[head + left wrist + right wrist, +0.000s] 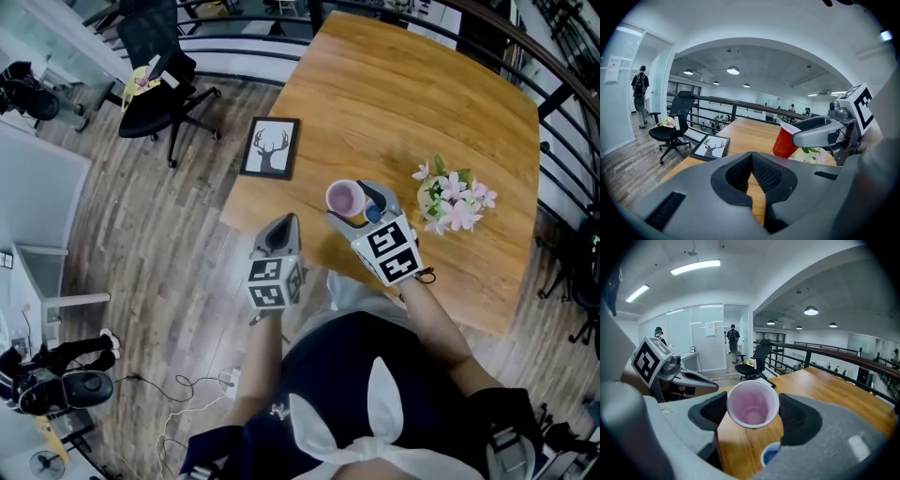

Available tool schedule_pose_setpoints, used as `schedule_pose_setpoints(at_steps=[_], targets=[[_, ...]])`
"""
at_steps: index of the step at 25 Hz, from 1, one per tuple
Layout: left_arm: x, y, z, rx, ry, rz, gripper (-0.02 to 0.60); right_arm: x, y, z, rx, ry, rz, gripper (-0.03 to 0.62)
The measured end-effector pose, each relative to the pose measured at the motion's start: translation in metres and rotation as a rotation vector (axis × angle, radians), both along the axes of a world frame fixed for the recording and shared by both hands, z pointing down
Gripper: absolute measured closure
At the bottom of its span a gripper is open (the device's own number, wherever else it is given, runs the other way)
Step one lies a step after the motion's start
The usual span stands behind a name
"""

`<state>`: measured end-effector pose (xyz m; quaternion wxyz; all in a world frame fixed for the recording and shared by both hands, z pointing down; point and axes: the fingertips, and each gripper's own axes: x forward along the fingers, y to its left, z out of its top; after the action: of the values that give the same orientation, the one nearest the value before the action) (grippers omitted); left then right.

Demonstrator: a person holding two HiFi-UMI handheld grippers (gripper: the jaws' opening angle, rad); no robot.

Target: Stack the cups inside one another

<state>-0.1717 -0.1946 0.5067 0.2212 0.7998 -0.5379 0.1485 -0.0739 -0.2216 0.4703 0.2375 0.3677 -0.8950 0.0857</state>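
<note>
Surroundings: picture frame [272, 147] with a deer print lies flat by the tabletop [422, 103] edge, up and left of the cup [344, 198]. Flowers [452, 201] stand to the cup's right in the head view. An office chair [157, 82] stands on the floor at upper left, and a railing [740, 107] runs behind the tabletop.
In the way: the right claw's two arms flank the cup. A blue cup [769, 456] shows just below it, at the bottom of the right gripper view.
Right claw [753, 405]: pinching the cup, one pad on each side of its wall just under the rim.
Left claw [751, 159]: tips pressed together with nothing between them, only a sliver of tabletop showing below. In the head view it sits lower left of the cup, by the tabletop's edge and apart from the cup.
Hidden: the blue cup is mostly cut off by the right claw's body, so only part of its rim and blue inside show. The held cup's base is covered, and whether it touches the tabletop cannot be told.
Cup: red outside, pale pink inside, white rim. It sits near the middle of the head view, over the tabletop's lower-left part.
Axis: long axis close to upright, mouth up, leaning slightly.
</note>
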Motion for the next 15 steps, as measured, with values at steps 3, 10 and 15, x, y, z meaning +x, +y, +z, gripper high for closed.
schedule_pose_setpoints(at_steps=[3,10,15], targets=[[0.002,-0.001,0.002,0.009,-0.001,0.0,0.565,0.018,-0.001,0.003,0.0,0.005,0.036,0.25],[0.018,0.001,0.001,0.009,-0.015,0.039,0.565,0.061,-0.002,0.013,-0.025,0.02,0.128,0.25],[0.033,0.004,0.005,-0.011,-0.008,0.074,0.565,0.083,0.0,0.022,-0.04,0.024,0.174,0.25]])
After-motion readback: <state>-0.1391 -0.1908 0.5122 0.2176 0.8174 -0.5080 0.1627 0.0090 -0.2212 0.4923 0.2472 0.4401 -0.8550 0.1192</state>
